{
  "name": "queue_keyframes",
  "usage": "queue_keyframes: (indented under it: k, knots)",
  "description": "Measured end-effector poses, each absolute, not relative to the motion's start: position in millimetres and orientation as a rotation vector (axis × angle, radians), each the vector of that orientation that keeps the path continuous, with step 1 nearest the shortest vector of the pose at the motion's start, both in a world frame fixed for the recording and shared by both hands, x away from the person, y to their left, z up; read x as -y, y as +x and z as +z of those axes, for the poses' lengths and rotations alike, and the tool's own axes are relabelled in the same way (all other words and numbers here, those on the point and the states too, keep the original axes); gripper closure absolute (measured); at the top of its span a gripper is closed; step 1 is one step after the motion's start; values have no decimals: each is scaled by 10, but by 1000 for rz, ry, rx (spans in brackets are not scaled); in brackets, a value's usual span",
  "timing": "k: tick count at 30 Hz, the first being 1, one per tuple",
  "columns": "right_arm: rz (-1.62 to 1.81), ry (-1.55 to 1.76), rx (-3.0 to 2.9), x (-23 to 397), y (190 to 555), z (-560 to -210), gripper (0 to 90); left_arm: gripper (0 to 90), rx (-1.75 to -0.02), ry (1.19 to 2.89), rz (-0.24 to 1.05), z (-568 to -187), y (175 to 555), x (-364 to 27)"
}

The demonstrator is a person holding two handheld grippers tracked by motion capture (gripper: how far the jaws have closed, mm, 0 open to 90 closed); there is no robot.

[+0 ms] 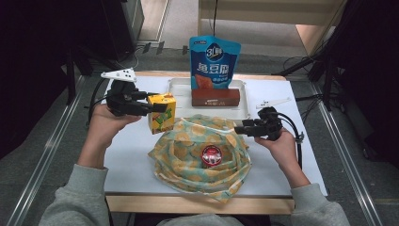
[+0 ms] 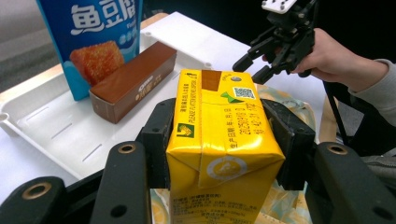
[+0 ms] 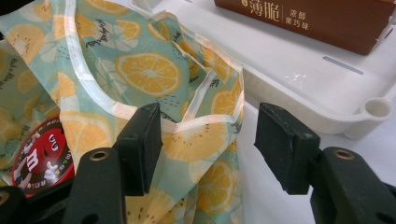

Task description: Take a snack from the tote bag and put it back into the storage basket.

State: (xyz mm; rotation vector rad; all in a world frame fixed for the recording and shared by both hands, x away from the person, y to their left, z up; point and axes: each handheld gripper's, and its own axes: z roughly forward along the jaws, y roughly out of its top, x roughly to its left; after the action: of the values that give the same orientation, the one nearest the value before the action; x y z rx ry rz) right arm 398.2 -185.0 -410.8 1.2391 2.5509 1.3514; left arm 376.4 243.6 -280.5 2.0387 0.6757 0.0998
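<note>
A yellow juice carton (image 1: 162,113) (image 2: 219,140) stays upright at the far left rim of a lemon-print cloth bag (image 1: 188,150) (image 3: 140,70). My left gripper (image 1: 157,107) (image 2: 219,135) is shut on it, one pad pressing each side. The bag lies open on the table, and a red round M&M's tub (image 1: 212,156) (image 3: 39,154) rests inside it. My right gripper (image 1: 239,128) (image 3: 208,140) (image 2: 254,63) stands open at the bag's right rim. The rim's edge lies between its jaws, clear of both pads.
A white tray (image 1: 179,89) (image 2: 46,126) (image 3: 299,88) sits behind the bag. It holds an upright blue snack pouch (image 1: 214,61) (image 2: 93,28) and a long brown box (image 1: 215,97) (image 2: 130,79) (image 3: 308,18). Bare tabletop (image 1: 127,155) lies left of the bag.
</note>
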Motion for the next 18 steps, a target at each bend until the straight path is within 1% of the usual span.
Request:
queue_keyframes:
  k: [18]
  knots:
    - [1353,1228,-2547,1842,3976,-4103,424,504,-690,2032,125,-2854,4120,-2340]
